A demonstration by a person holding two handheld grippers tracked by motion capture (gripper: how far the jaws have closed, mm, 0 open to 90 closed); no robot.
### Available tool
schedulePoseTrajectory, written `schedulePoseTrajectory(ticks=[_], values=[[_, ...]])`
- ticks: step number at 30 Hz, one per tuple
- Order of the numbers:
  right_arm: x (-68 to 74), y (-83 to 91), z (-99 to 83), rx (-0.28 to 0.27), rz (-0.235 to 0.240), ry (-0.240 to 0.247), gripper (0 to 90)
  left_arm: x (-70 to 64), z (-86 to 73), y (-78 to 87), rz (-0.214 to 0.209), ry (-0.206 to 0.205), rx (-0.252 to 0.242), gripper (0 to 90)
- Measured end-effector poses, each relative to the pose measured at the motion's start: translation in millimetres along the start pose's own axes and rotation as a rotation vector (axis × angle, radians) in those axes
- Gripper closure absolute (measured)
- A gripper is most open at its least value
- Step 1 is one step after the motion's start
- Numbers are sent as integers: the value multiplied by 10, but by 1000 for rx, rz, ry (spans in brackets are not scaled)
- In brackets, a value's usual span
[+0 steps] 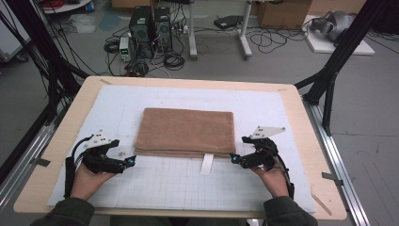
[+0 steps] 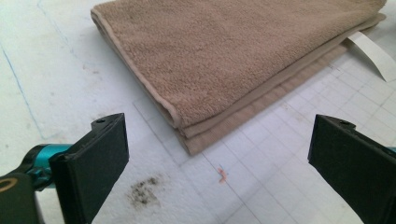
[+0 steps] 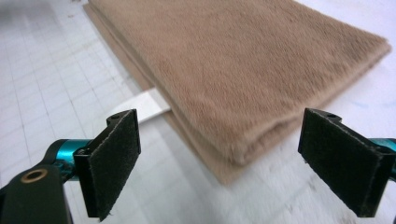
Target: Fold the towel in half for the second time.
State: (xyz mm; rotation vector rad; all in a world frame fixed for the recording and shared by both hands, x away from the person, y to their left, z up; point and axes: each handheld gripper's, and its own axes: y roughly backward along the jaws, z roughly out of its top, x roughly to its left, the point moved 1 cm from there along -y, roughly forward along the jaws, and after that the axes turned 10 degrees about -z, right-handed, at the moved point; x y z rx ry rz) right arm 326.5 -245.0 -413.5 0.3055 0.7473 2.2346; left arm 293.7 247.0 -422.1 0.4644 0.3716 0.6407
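Observation:
A folded brown towel (image 1: 186, 132) lies in the middle of the white gridded mat (image 1: 179, 183), with a white label (image 1: 207, 164) sticking out from its near edge. My left gripper (image 1: 132, 160) rests on the mat just off the towel's near left corner (image 2: 187, 135), jaws wide apart and empty. My right gripper (image 1: 234, 159) sits at the near right corner (image 3: 233, 163), also open, with the corner lying between and just beyond its jaws. The label (image 3: 147, 108) shows to the left in the right gripper view.
The mat covers a wooden table (image 1: 301, 117) with black frame posts at both sides. A dark smudge (image 2: 142, 191) and a small red mark (image 2: 222, 174) lie on the mat near my left gripper. Computers (image 1: 150, 30) and cables sit on the floor beyond.

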Motion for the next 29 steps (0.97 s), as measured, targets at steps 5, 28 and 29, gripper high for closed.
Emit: schedulePoseTrajectory(ticks=[5, 28, 29], values=[[-18, 94, -119, -3, -11, -13, 120, -16, -84, 15, 2, 5, 7, 56], [141, 314, -299, -24, -11, -7, 120, -138, -255, 268, 2, 13, -38, 56], [148, 319, -306, -26, -12, -6, 120, -138, -263, 274, -1, 17, -44, 56]])
